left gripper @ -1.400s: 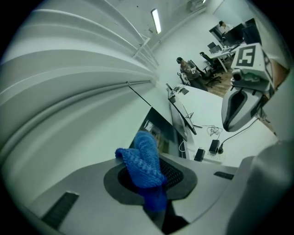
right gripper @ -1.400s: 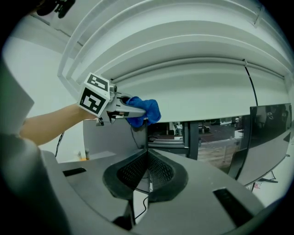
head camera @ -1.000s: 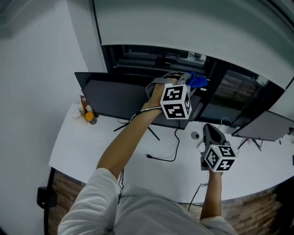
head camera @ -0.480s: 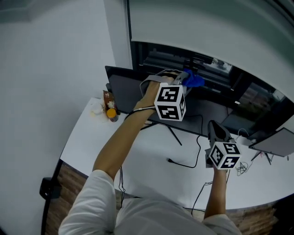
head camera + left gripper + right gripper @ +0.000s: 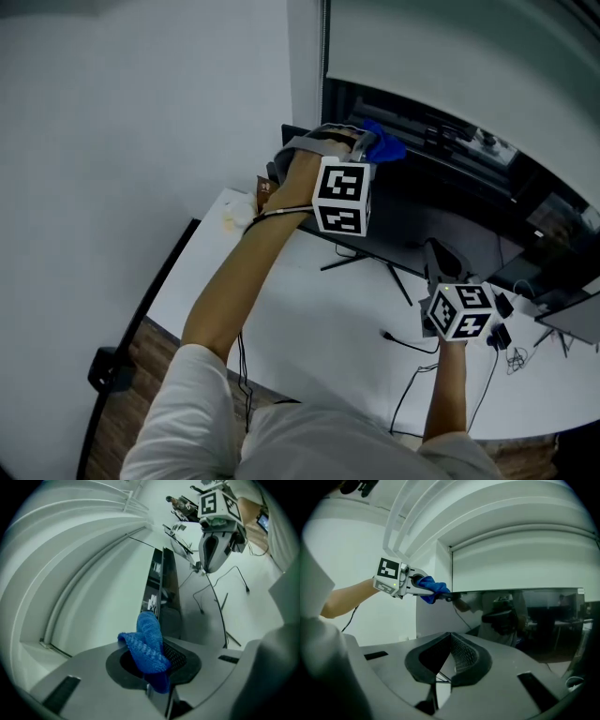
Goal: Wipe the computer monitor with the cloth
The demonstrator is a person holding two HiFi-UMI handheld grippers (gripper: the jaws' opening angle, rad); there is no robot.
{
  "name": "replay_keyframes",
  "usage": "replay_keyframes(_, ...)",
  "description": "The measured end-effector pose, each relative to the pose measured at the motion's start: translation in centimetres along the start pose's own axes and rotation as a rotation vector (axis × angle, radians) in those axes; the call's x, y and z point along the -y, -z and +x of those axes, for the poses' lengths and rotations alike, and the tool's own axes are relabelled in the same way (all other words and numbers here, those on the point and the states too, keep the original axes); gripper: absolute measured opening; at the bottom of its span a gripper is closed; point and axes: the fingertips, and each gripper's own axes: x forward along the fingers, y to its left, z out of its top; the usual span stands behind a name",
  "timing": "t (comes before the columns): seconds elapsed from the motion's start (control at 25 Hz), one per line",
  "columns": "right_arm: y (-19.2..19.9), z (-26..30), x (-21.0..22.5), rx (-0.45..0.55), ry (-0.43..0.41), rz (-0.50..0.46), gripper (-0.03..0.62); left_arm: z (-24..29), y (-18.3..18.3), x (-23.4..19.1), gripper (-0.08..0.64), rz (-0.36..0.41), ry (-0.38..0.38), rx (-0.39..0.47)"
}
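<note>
Left gripper (image 5: pixel 364 142) clamps the blue cloth (image 5: pixel 147 646) against the monitor's (image 5: pixel 412 211) top left corner; my right gripper (image 5: pixel 450 641), closed and empty, hovers above the surface (image 5: pixel 300 319).

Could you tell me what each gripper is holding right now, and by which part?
Left gripper pinches the blue cloth by a bunched fold; right gripper holds nothing.

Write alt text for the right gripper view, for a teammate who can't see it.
The left gripper holds a blue cloth at the top corner of the dark, reflective monitor. In the foreground, the right gripper has its jaws shut with nothing between them.
</note>
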Motion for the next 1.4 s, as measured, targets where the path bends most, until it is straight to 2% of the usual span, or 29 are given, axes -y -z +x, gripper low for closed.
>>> replay_keyframes(0.08,-0.1,1.4,-1.9,-0.007,-0.025,-0.021,0.015,-0.7,2.9,-0.3,0.077,0.029,-0.022,-0.052)
replay_keyframes(0.2,-0.5,3.5,-4.2,-0.014,-0.055,-0.042,0.015,-1.6,6.7,-0.5,0.077,0.024,-0.032,-0.109)
replay_keyframes(0.36,-1.1,5.9,-6.4,-0.022,-0.087,-0.064,0.015,-2.5,11.0,-0.9,0.077,-0.011,-0.02,-0.167)
replay_keyframes(0.48,-1.2,7.1,-7.7,-0.024,-0.107,-0.074,0.015,-3.2,13.6,-1.2,0.077,-0.086,-0.022,-0.167)
replay_keyframes(0.6,-1.4,8.0,-8.5,-0.029,-0.118,-0.074,0.015,-3.9,16.0,-1.7,0.078,-0.226,-0.041,-0.134)
replay_keyframes(0.72,-1.3,8.6,-9.0,-0.035,-0.133,-0.073,0.015,-4.8,18.1,-2.3,0.078,-0.384,-0.092,-0.1)
replay_keyframes(0.88,-0.6,8.7,-9.3,-0.052,-0.133,-0.08,0.015,-5.3,20.4,-2.3,0.077,-0.624,-0.157,-0.027)
replay_keyframes(1.0,0.0,9.2,-9.6,-0.067,-0.143,-0.078,0.015,-5.4,21.5,-1.3,0.077,-0.807,-0.161,0.046)
replay_keyframes(1.16,0.9,9.5,-10.0,-0.089,-0.158,-0.066,0.015,-4.5,22.5,1.2,0.077,-1.094,-0.136,0.175)
replay_keyframes(1.24,1.3,9.5,-10.1,-0.1,-0.161,-0.063,0.015,-3.9,22.9,3.0,0.077,-1.163,-0.126,0.204)
replay_keyframes(1.4,2.5,10.1,-10.0,-0.126,-0.161,-0.057,0.015,-2.7,23.6,6.2,0.078,-1.249,-0.116,0.246)
